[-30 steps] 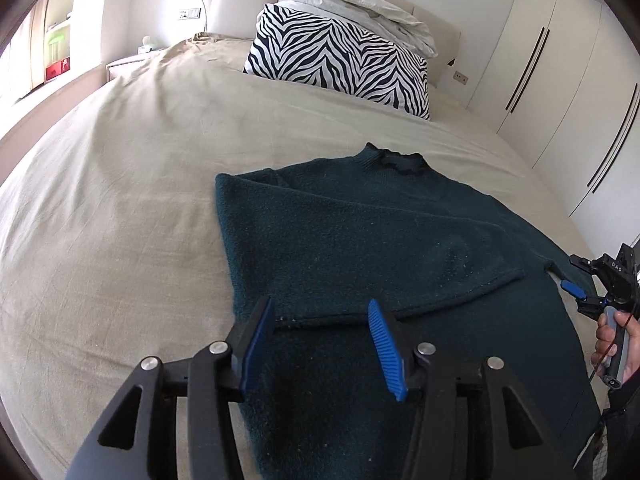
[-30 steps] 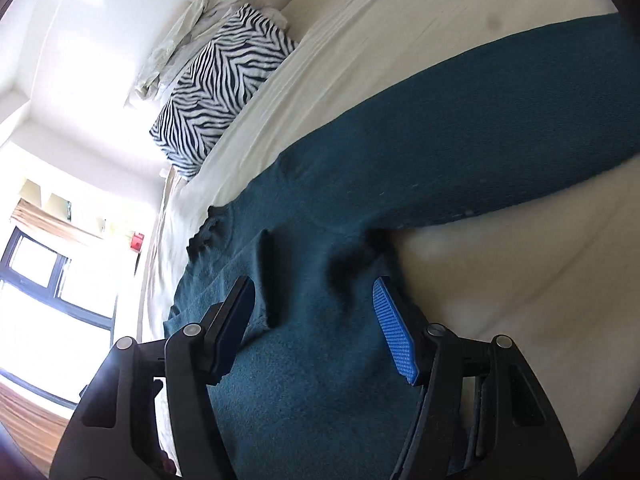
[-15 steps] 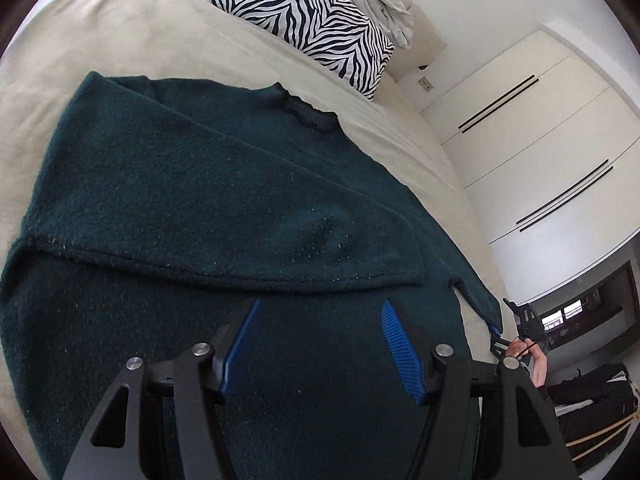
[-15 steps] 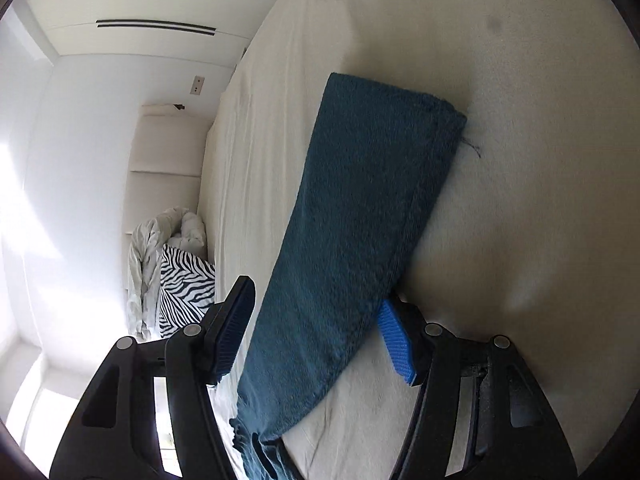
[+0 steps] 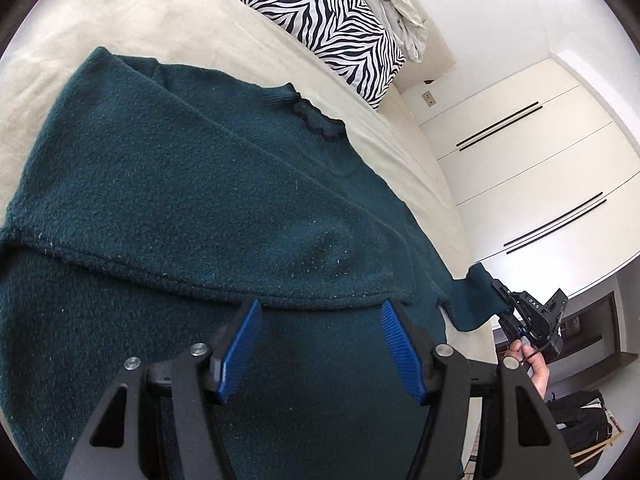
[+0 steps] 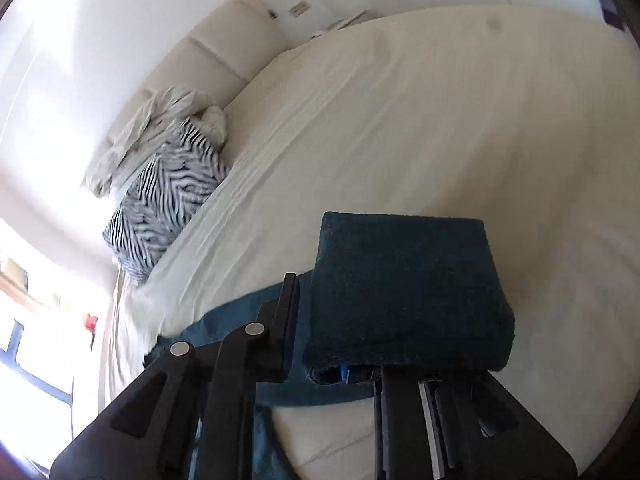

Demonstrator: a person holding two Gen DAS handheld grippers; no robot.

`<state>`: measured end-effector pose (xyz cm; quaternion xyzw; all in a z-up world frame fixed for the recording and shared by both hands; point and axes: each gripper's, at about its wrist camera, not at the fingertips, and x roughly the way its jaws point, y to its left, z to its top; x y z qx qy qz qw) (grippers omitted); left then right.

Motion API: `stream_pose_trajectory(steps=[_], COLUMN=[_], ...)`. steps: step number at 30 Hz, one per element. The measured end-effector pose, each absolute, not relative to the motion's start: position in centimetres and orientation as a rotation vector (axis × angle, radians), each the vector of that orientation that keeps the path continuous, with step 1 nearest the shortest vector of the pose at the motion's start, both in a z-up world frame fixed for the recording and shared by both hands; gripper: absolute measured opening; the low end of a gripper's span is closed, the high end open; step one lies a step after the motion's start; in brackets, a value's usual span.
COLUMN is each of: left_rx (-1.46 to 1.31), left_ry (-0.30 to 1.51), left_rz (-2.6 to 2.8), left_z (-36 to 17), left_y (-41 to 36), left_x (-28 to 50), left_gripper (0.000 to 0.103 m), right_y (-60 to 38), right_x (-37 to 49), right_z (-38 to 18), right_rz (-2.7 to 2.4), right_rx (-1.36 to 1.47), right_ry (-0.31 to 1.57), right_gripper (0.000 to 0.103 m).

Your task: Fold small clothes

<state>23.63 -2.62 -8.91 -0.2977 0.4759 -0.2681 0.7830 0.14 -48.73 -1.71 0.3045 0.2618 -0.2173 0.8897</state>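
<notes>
Knitwear covers the near part of the cream-sheeted bed (image 5: 120,20): a dark teal fuzzy knitted sweater (image 5: 180,208) lies flat, 1 sleeve folded across its body. The left hand-held gripper (image 5: 320,344) hovers over the lower body with its blue pads spread wide, nothing between them. The right hand-held gripper (image 6: 320,344) is closing on the cuff of the other sleeve (image 6: 404,292), the fabric between its jaws. A zebra-striped pillow (image 5: 328,24) sits by the headboard.

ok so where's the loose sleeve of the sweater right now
In the right wrist view the sleeve is between the closing jaws of the right gripper. In the left wrist view it sticks off the sweater's right side, at the bed's edge.
</notes>
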Motion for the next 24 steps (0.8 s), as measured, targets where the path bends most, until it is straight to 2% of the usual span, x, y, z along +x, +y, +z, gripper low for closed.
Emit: stream_pose_trajectory(steps=[4, 8, 12, 15, 18, 19, 20, 22, 24], left_rx=[-0.727, -0.791, -0.799, -0.846, -0.840, -0.829, -0.823, -0.817, -0.807], left_ry=[1.020, 1.032, 1.048, 1.104, 1.132, 1.145, 1.162, 1.206, 1.250], left_rz=[-0.622, -0.667, -0.704, -0.725, -0.747, -0.755, -0.758, -0.746, -0.734], left_z=[-8.5, -8.5, -8.7, -9.5, -9.5, -9.6, -9.9, -10.7, -11.5], left_y=[-3.0, -3.6, -5.1, -6.7, -8.9, -9.7, -10.4, -11.4, -12.3], left_x=[24.2, 24.4, 24.6, 25.4, 26.6, 27.1, 27.5, 28.3, 29.1], left_gripper=[0.065, 0.066, 0.074, 0.074, 0.074, 0.074, 0.074, 0.061, 0.027], right_y=[-34.1, -25.0, -22.9, -24.0, -25.0, -25.1, -25.2, -25.4, -25.8], right_x=[8.9, 12.1, 10.6, 9.5, 9.4, 8.8, 8.4, 7.9, 7.1], right_z=[-3.5, -8.5, -10.2, -10.1, -10.5, -10.5, -10.4, -10.2, -10.1], right_rz=[-0.290, -0.225, -0.233, -0.202, -0.165, -0.152, -0.140, -0.126, -0.113], right_rx=[0.273, 0.134, 0.107, 0.171, 0.194, 0.207, 0.226, 0.264, 0.302], right_ry=[0.708, 0.843, 0.839, 0.831, 0.820, 0.813, 0.801, 0.773, 0.770], right_gripper=[0.015, 0.015, 0.017, 0.021, 0.029, 0.039, 0.057, 0.066, 0.066])
